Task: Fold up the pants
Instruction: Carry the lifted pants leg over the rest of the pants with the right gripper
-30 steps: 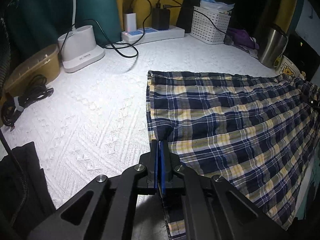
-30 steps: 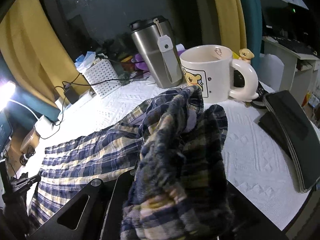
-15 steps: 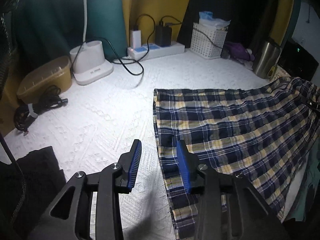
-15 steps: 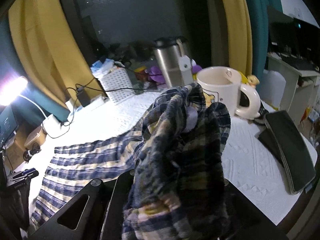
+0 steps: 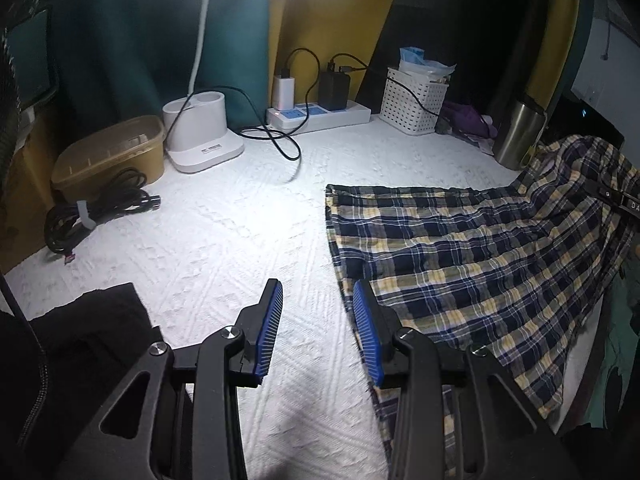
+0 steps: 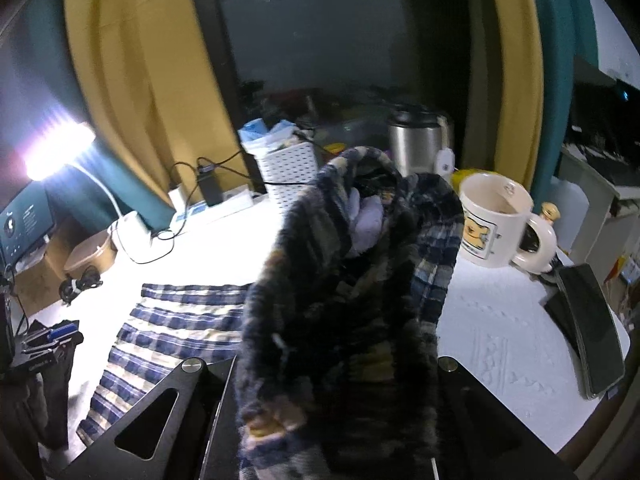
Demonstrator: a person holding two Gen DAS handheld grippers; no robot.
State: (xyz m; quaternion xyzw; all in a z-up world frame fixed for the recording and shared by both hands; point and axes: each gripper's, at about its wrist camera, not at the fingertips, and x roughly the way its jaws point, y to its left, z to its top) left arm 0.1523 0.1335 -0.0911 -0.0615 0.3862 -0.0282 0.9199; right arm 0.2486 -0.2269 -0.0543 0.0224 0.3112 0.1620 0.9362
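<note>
Left gripper (image 5: pixel 317 300): jaws parted, blue pads (image 5: pixel 272 322) bare, nothing between them. They have just been opening. It hangs over the white cloth (image 5: pixel 224 240), right pad at the near hem edge of the pants (image 5: pixel 460 264), not pinching it.

Pants: navy-and-yellow plaid, legs spread flat on the cloth toward the left hem. The right end lifts off the surface and rises out of the left view at the edge.

Right gripper (image 6: pixel 340 360): fingertips buried under a bunched wad of the pants (image 6: pixel 348 300); jaws clenched on that fabric, which heaps up in front of the lens and blurs. From the wad the cloth trails down left to the flat part.

Behind: steel tumbler (image 6: pixel 416 144), bear mug (image 6: pixel 496 220) just right of the wad, white basket (image 5: pixel 412 100), power strip (image 5: pixel 320 114) with two chargers, lamp base (image 5: pixel 200 136), tan tub (image 5: pixel 112 152), coiled cable (image 5: pixel 92 212). Dark flat case (image 6: pixel 592 320) at the table's right edge. Black garment (image 5: pixel 80 340) at lower left.
</note>
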